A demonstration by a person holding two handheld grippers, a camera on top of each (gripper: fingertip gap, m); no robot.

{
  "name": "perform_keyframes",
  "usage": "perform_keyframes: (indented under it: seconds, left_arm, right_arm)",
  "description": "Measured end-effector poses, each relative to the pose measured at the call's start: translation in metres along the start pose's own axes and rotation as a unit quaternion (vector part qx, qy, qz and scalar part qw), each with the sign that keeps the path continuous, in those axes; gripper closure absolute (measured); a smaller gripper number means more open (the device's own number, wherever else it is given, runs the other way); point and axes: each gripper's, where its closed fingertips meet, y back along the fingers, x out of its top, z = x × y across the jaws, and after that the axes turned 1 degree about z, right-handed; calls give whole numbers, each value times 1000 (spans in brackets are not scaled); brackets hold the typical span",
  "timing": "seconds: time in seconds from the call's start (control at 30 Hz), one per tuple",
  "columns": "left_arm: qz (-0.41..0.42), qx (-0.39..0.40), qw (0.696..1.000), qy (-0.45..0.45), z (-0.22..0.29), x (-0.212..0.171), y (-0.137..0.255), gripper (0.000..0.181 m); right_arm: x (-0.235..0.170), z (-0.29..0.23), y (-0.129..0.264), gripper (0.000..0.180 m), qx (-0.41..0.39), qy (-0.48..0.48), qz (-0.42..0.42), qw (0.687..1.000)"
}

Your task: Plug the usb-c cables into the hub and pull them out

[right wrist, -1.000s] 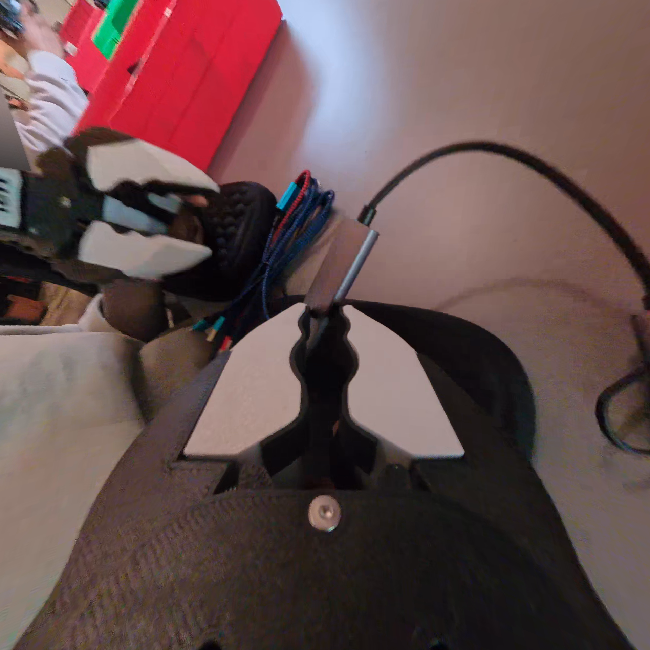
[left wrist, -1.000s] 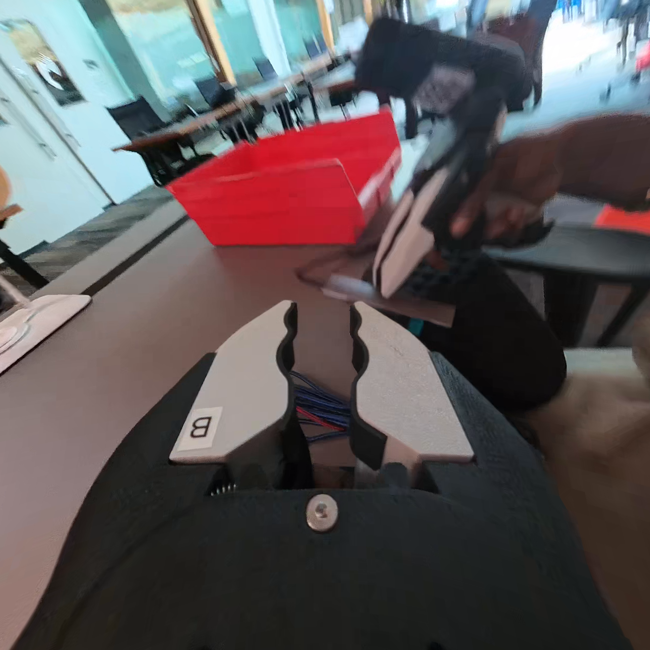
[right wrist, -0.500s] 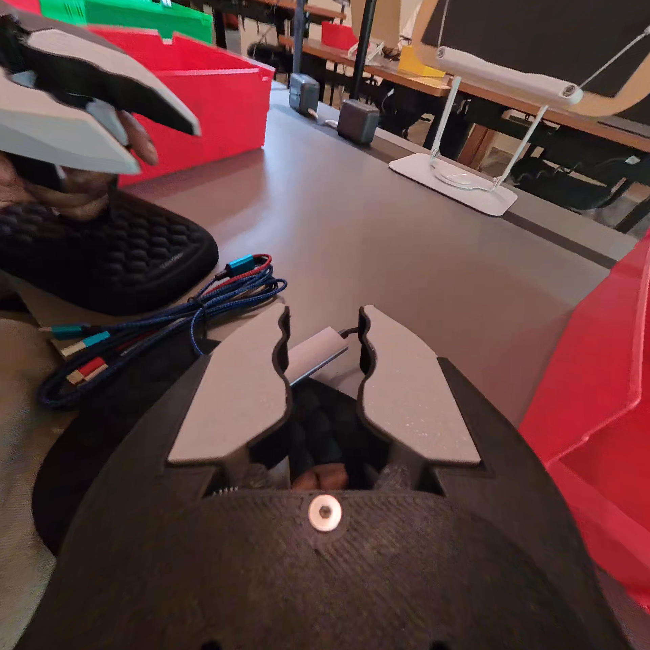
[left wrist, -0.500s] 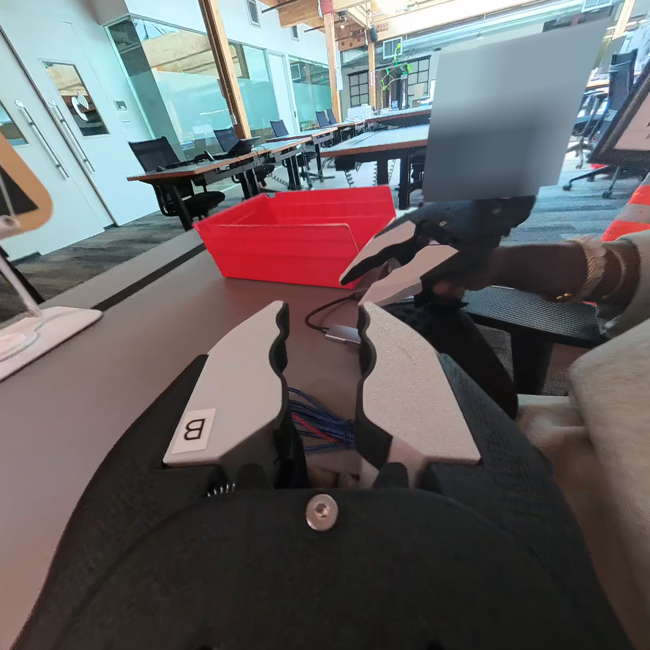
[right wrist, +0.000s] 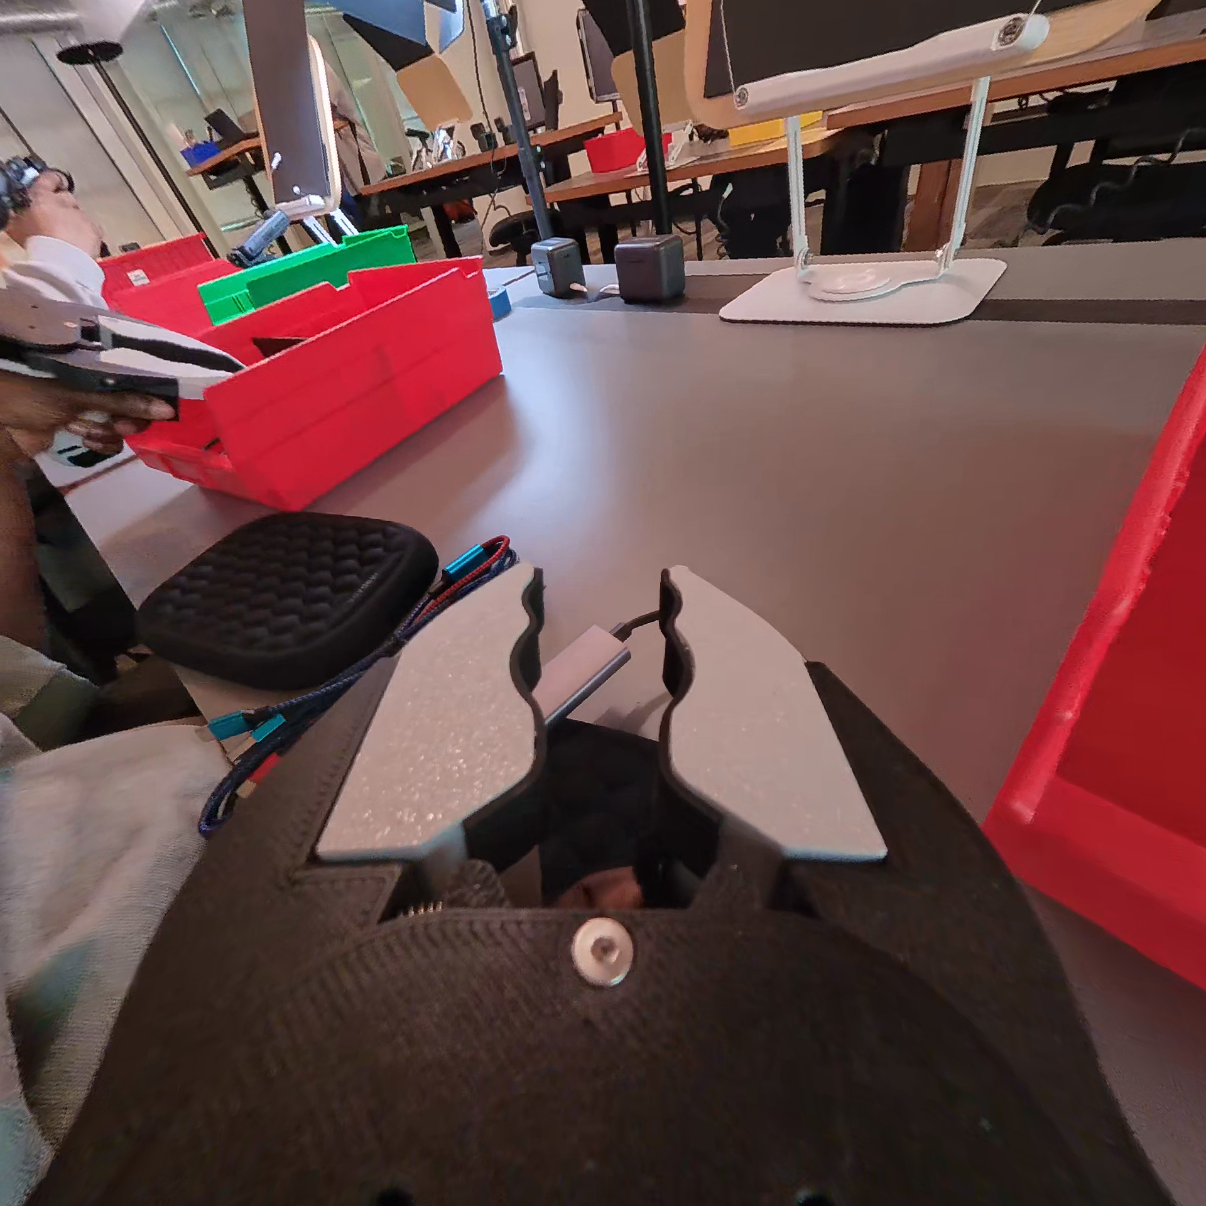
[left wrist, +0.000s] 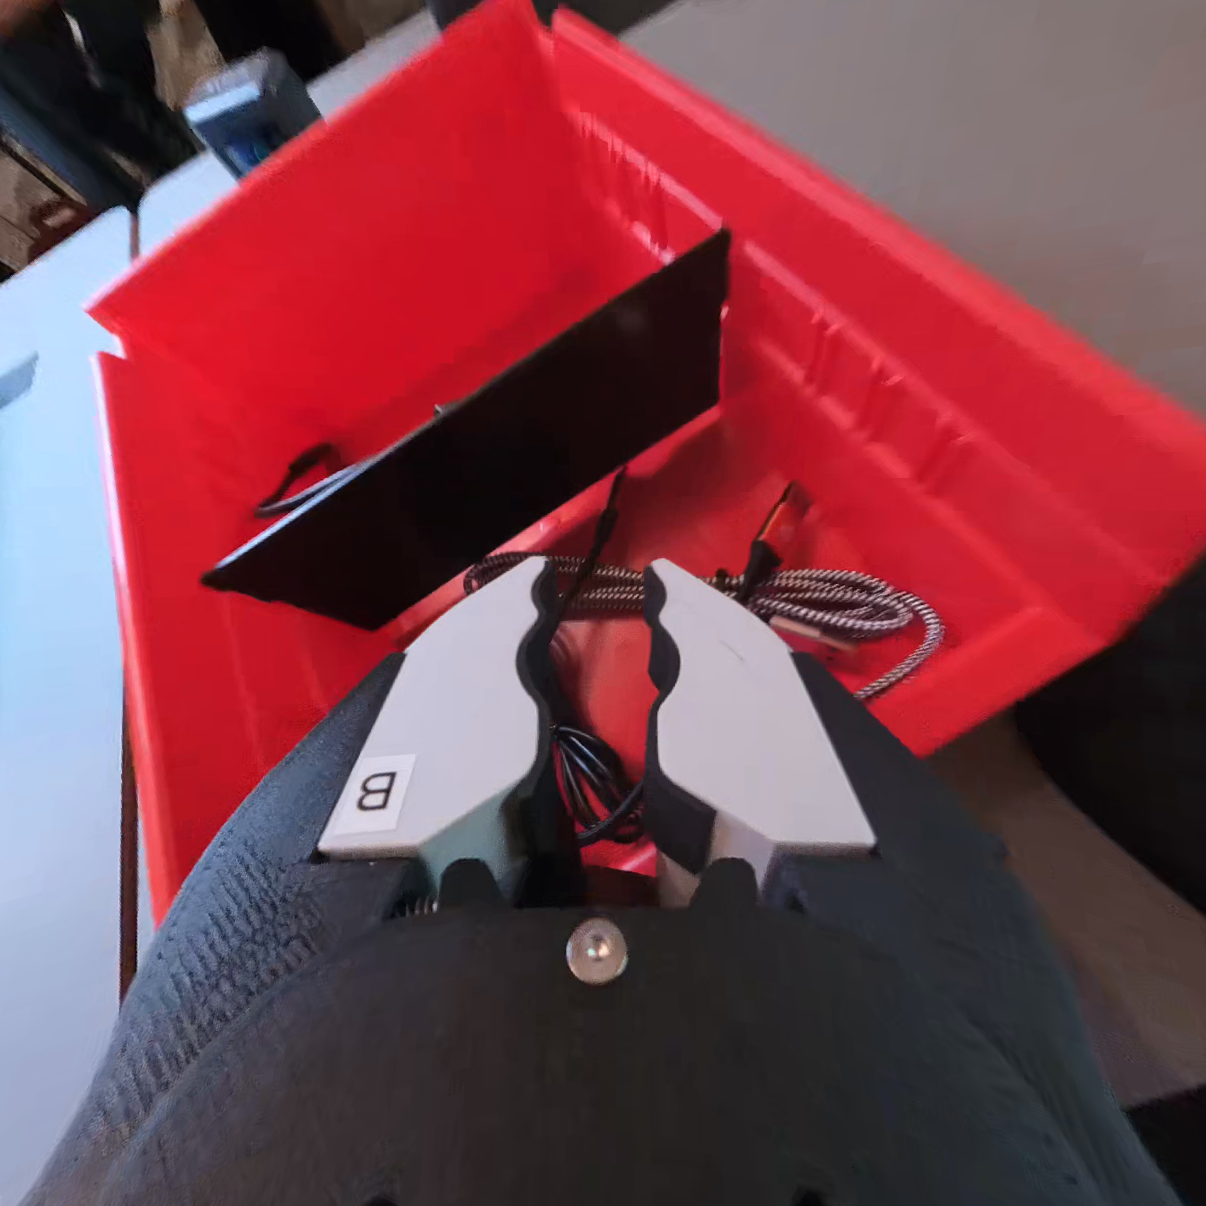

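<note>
Two grippers spread and empty: left gripper point(left wrist: 597, 581) over the red plastic bin point(left wrist: 979, 404) of braided grey cables point(left wrist: 842, 597), right gripper point(right wrist: 600, 587) above the slim grey hub point(right wrist: 587, 672) beside bundled blue-red usb-c cables point(right wrist: 365, 665); risk of snagging tangled cords

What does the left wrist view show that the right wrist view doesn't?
Left wrist only: the inside of the red bin, with a black divider, a braided cable coil and a thin black cable. Right wrist only: the grey hub, the blue and red cable bundle, a black padded pouch and the open right gripper. Both: the red bin and the open left gripper.
</note>
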Motion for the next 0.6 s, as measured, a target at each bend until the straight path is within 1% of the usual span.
perform_keyframes:
  seconds: [0.13, 0.23, 0.3, 0.43, 0.5, 0.53, 0.57, 0.6]
  left_arm:
    - [-61, 16, 998, -28, -13, -17, -18, 157]
    - [-108, 2, 992, -61, -13, -29, -25, 157]
    - [-125, -2, 989, -81, -12, -32, -26, 156]
    - [-208, 20, 972, -108, -23, -54, -31, 153]
    - [-215, 22, 969, -121, -25, -54, -33, 157]
    - [-212, 36, 969, -120, -28, -52, -33, 167]
    - [-204, 44, 971, -113, -31, -49, -32, 171]
    - [-190, 48, 975, -101, -31, -45, -31, 171]
  right_arm:
    - [-4, -3, -3, 147, -4, 26, -14, 1000]
    - [-4, -2, -4, 147, -7, 28, -15, 999]
    - [-4, 0, -3, 149, -11, 23, -15, 1000]
    - [-4, 1, -4, 150, -14, 21, -17, 1000]
    - [-5, 1, -4, 150, -15, 24, -17, 999]
    - [-5, 1, -4, 150, -16, 25, -18, 999]
    - [-5, 1, -4, 151, -17, 26, -19, 999]
    - [-5, 1, -5, 151, -18, 26, -21, 999]
